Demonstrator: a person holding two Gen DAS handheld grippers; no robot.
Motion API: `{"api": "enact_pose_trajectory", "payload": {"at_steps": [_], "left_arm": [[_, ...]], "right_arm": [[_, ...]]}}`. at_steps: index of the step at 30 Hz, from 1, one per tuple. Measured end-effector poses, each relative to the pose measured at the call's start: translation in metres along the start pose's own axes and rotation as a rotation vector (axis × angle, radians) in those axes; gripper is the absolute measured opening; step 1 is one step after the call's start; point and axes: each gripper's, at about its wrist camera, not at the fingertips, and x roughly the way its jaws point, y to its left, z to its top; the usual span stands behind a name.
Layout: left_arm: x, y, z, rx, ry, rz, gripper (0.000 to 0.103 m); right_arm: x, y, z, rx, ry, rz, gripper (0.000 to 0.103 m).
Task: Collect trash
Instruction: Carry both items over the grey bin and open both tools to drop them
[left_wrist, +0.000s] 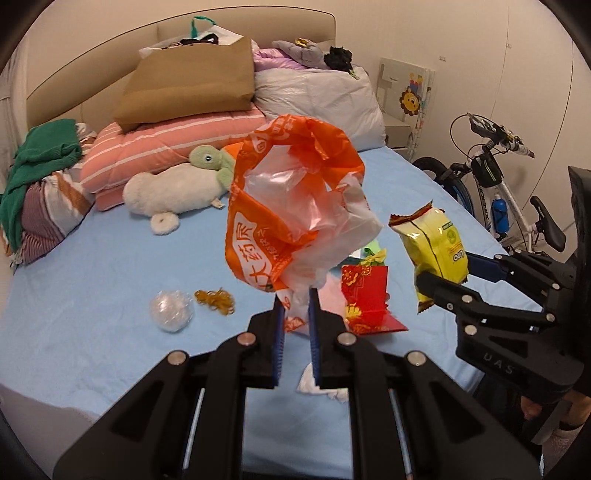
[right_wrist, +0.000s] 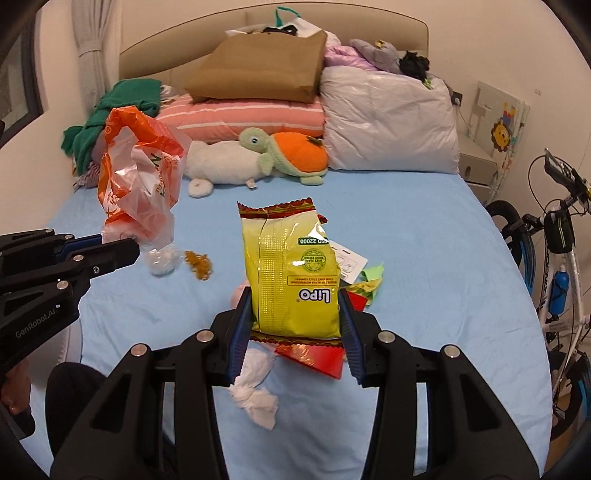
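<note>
My left gripper (left_wrist: 296, 295) is shut on the lower end of an orange and clear plastic bag (left_wrist: 291, 206), which hangs open in the air above the blue bed sheet (left_wrist: 92, 277). The same bag (right_wrist: 136, 177) shows at the left of the right wrist view, with the left gripper (right_wrist: 127, 245) below it. My right gripper (right_wrist: 295, 299) is shut on a yellow Lipo snack packet (right_wrist: 291, 273), held upright; the packet (left_wrist: 436, 243) sits right of the bag. On the sheet lie a red envelope (left_wrist: 365, 299), a white tissue wad (right_wrist: 256, 391), a clear plastic ball (left_wrist: 171, 310) and an orange tangle (left_wrist: 216, 301).
Pillows (left_wrist: 321, 99), a brown paper bag (left_wrist: 192, 81), green clothing (left_wrist: 40, 155) and a turtle plush toy (right_wrist: 284, 153) crowd the head of the bed. A bicycle (right_wrist: 557, 251) stands along the right side. Coloured paper scraps (right_wrist: 371, 280) lie beside the envelope.
</note>
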Motion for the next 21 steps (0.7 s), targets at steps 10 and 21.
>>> {"api": "enact_pose_trajectory", "payload": {"at_steps": [10, 21], "left_arm": [[-0.112, 0.052, -0.074, -0.141, -0.038, 0.167, 0.012], [-0.219, 0.110, -0.126, -0.318, -0.068, 0.417, 0.012]], "right_arm": [[-0.070, 0.109, -0.016, -0.167, -0.044, 0.162, 0.042], [-0.130, 0.240, -0.013, -0.396, -0.082, 0.459, 0.042]]}}
